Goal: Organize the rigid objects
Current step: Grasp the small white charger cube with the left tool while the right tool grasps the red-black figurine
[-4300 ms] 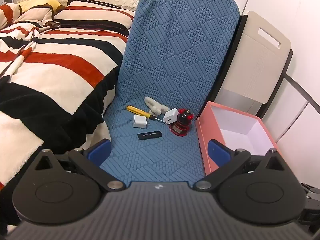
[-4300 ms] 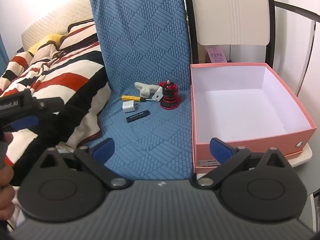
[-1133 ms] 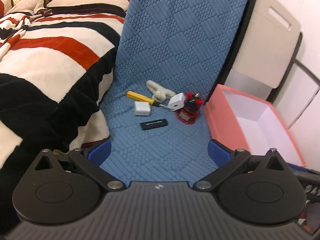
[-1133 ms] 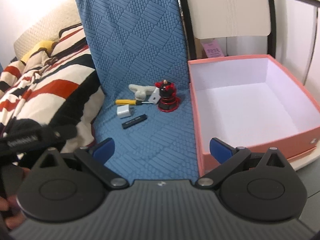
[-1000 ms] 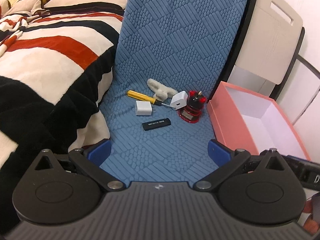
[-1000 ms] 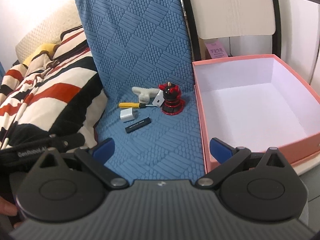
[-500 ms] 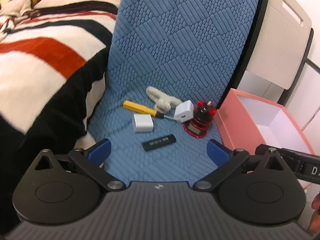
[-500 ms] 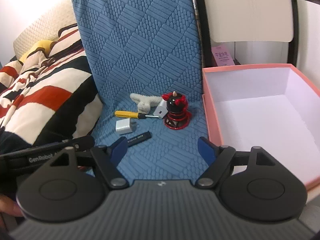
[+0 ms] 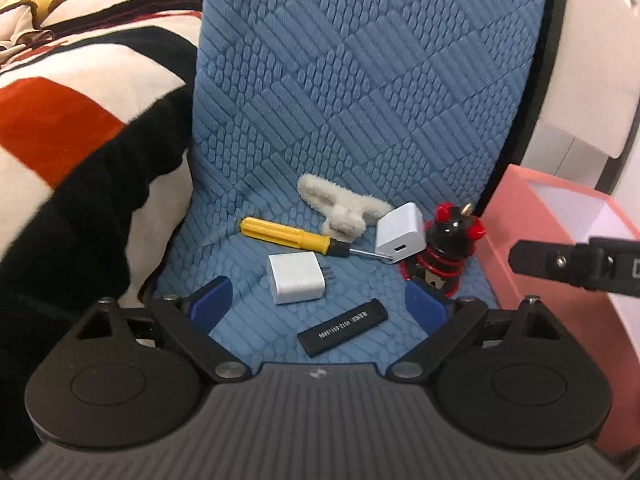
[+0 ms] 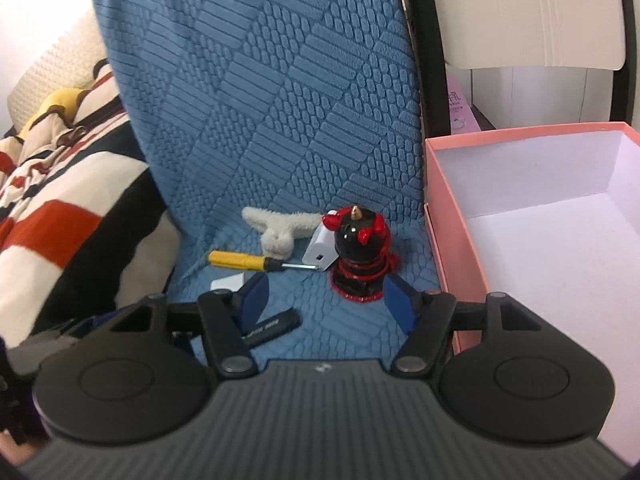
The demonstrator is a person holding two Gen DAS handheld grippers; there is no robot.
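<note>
Closing in since a second ago, both spread claws — left claw (image 9: 318,300), right claw (image 10: 326,296) — frame black-red figurine (image 10: 360,258) at 12 o'clock, pink box (image 10: 444,216) unfilled.

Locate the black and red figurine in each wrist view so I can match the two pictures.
Left wrist: the black and red figurine stands right of centre, beside the angled white charger.
Right wrist: it stands at centre, just ahead of the open fingers.
Shared landmark: the pink box to its right.
</note>
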